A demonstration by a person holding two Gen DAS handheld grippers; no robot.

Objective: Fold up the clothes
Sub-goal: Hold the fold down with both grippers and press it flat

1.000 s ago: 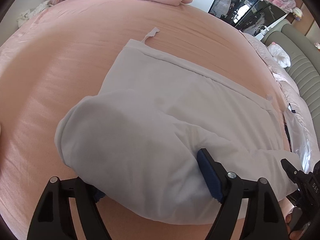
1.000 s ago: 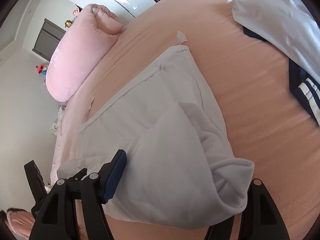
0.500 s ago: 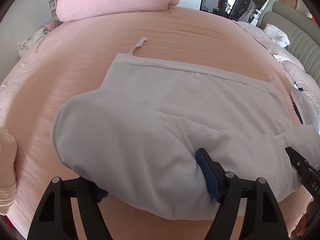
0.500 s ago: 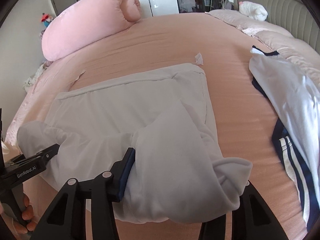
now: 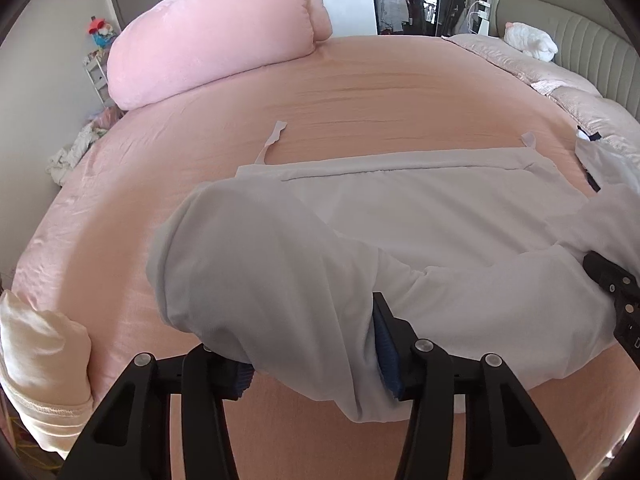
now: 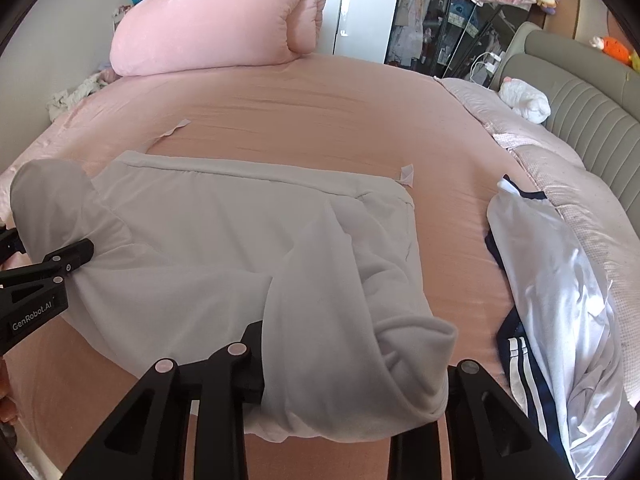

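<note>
Closing both grippers on the grey garment's (image 5: 400, 232) bunched hem at the bed's (image 5: 360, 112) near edge: left gripper (image 5: 316, 364) and right gripper (image 6: 352, 376) w/ cloth between jaws. Risk: thick bunch slips out mid-lift, fold goes crooked.

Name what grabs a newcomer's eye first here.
A pale grey soft garment sprawls mid-bed on the peach bedsheet, its near corners bunched between the closing left gripper and right gripper. A rolled pink plush duvet lies behind; a white, navy-striped shirt lies right.
</note>
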